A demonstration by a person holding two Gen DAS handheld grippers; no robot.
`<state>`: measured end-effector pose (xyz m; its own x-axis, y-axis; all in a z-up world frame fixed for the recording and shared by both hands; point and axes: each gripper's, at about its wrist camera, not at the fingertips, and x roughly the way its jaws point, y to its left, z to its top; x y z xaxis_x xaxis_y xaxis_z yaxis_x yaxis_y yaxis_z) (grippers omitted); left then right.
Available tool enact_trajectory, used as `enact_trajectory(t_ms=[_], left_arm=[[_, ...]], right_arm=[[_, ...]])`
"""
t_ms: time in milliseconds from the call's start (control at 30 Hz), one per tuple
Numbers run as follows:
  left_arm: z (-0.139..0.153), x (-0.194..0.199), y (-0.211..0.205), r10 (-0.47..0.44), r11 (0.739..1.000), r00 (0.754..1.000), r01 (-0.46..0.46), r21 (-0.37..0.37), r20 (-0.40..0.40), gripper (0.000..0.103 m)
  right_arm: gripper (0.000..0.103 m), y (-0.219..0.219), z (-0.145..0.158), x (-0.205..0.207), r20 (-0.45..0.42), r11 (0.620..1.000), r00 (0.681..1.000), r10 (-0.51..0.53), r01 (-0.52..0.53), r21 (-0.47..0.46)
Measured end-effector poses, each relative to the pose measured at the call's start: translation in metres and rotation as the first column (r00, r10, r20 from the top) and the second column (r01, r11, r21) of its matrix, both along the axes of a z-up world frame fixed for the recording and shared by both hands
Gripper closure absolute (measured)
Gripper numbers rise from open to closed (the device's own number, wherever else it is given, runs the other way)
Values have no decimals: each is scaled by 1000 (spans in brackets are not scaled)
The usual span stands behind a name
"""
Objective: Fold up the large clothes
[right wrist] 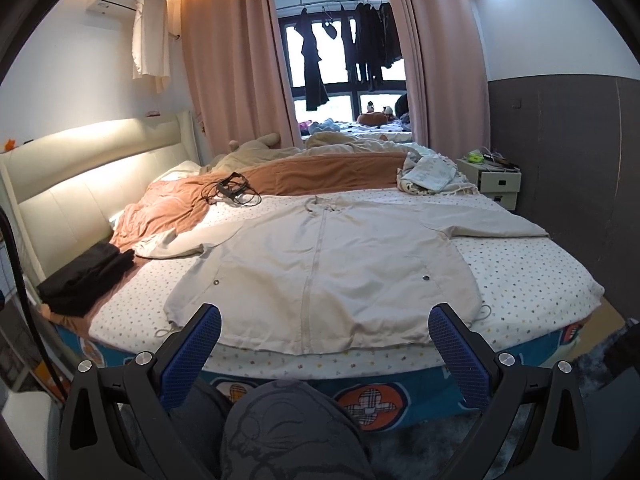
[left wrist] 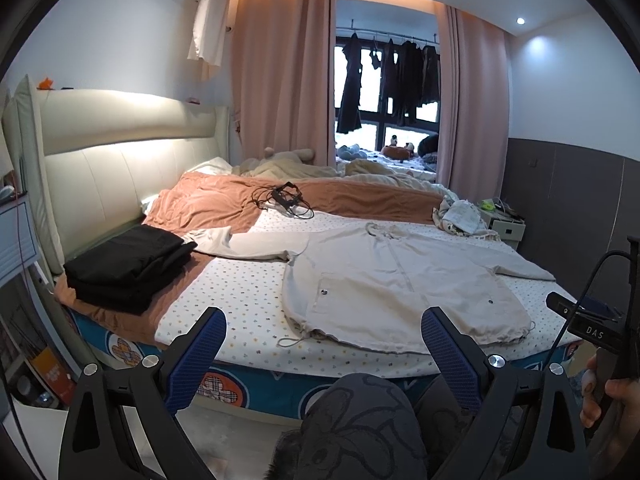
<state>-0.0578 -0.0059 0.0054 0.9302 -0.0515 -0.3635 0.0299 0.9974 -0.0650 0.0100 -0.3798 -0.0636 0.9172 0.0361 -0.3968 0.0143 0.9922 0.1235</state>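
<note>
From the left wrist view we see a beige jacket (left wrist: 394,276) spread flat, front up, on the dotted sheet of the bed (left wrist: 240,300), its hem along the near edge and both sleeves stretched out sideways. Left of the jacket, by the headboard, a stack of folded black clothes (left wrist: 130,266) rests on a rust-coloured blanket (left wrist: 208,200). Beyond the jacket's collar a tangle of black cables (left wrist: 284,200) lies on the blanket. Our left gripper (left wrist: 323,342) hovers short of the jacket's hem, fingers spread wide, holding nothing.

From the right wrist view the jacket (right wrist: 320,248) lies centred ahead, zipper running towards us. Our right gripper (right wrist: 325,338) hangs just before the hem, its blue pads (right wrist: 460,356) wide apart and empty. A white nightstand (right wrist: 496,182) stands beyond the jacket's right sleeve.
</note>
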Motion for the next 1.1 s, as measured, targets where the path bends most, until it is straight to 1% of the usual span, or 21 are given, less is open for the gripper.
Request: enact_trajectory(t_ms=[167, 433, 633, 800, 933, 1100], left_arm=[[2, -2, -5, -3, 1000, 1000, 3, 6, 7, 5], [14, 13, 0, 19, 1000, 1000, -19, -5, 12, 5], [20, 35, 6, 51, 999, 999, -51, -12, 20, 5], [20, 59, 19, 64, 997, 998, -64, -48, -3, 5], [23, 75, 27, 80, 995, 997, -79, -63, -2, 5], [20, 100, 34, 105, 990, 994, -107, -91, -26, 5]], right_arm=[[0, -2, -1, 4, -10, 1000, 1000, 8, -7, 22], [0, 2, 5, 26, -17, 999, 1000, 26, -25, 37], [0, 7, 9, 60, -36, 997, 998, 53, -51, 56], [0, 15, 15, 89, -51, 996, 996, 69, -66, 60], [0, 20, 26, 111, -38, 996, 996, 81, -79, 47], [0, 30, 35, 143, -33, 992, 993, 116, -114, 52]])
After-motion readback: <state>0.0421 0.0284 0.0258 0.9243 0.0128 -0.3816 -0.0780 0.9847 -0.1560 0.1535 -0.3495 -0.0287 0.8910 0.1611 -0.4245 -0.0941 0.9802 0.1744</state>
